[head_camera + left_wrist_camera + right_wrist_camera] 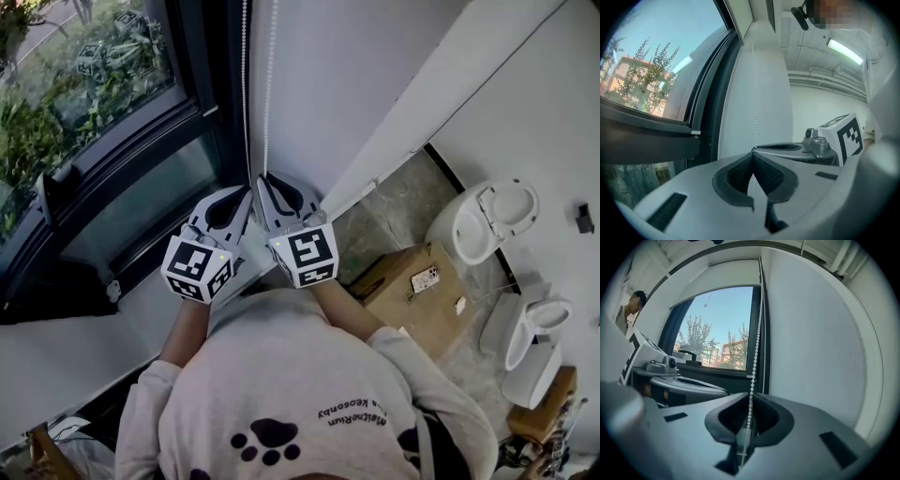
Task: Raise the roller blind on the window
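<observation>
Blind: the roller blind point(724, 275) is white cloth across the top of the window point(675, 324). Its lower edge sits high, and the glass under it is bare.
Chain: a white bead chain point(270, 94) hangs in two strands just right of the window frame, against the white wall.
Left tool: my left gripper point(246, 194) is clamped on the strand nearer the window frame, pads meeting at the tips.
Right tool: my right gripper point(263, 183) is clamped on the other strand, just beside the left one. The beads run down between its pads.
Head view only: a cardboard box point(412, 291) and two white toilets point(487, 220) stand on the floor, well to the right of the window.
Right gripper view only: the blind itself, with trees and a building beyond the window glass.
Left gripper view only: a ceiling light strip point(843, 50), away from the window.
Writing: the marker cubes point(305, 251) carry black-and-white squares. My shirt point(300, 394) has a paw shape and small upside-down letters I cannot read surely. The box label is illegible.
</observation>
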Available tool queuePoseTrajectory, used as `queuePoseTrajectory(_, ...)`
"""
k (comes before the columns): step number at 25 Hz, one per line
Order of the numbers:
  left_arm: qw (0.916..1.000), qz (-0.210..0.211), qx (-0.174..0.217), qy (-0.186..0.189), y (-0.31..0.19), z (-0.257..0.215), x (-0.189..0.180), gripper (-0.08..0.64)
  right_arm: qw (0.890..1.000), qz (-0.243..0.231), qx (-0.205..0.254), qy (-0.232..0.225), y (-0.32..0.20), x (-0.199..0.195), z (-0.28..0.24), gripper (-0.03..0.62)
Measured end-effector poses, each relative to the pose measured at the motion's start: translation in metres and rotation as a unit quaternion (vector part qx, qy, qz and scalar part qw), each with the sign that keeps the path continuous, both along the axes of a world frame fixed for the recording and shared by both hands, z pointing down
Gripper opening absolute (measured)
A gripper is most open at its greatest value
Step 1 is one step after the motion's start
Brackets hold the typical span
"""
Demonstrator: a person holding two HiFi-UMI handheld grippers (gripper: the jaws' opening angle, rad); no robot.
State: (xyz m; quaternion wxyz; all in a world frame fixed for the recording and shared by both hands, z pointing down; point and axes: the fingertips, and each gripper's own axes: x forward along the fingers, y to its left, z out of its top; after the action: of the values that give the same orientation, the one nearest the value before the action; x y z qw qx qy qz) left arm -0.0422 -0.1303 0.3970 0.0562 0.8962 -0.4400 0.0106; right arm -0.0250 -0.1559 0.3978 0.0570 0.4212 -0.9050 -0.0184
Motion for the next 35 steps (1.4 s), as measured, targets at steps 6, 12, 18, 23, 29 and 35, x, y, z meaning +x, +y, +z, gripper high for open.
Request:
queuePoseTrajectory(6,0.9999,-0.006,0.012,-0.002,0.004,-0.015,-0.002,0.008,1.0,0.007,0.007,-0.013,0.008,0.009,-0.014,0.074)
queuePoseTrajectory(12,0.9994,-0.018,0.027,-0.008,0.011,-0.033,0.0,0.008,0.999,0.015,0.016,-0.028,0.021,0.016,-0.036,0.074)
queuePoseTrajectory(18,0.9977,-0.048,0.048,-0.007,0.02,-0.051,-0.004,0.008,0.999,0.02,0.025,-0.042,0.033,0.023,-0.057,0.028)
queuePoseTrajectory(23,0.9958,-0.072,0.055,-0.008,0.027,-0.06,-0.006,0.008,0.999,0.019,0.026,-0.041,0.043,0.025,-0.062,0.011)
queuePoseTrajectory(29,0.9942,-0.087,0.061,-0.016,0.036,-0.057,-0.002,0.008,0.998,0.027,0.052,-0.031,0.053,0.027,-0.065,0.009)
queuePoseTrajectory(35,0.993,-0.096,0.065,-0.022,0.038,-0.055,0.002,0.008,0.997,0.023,0.069,-0.039,0.061,0.027,-0.069,0.009)
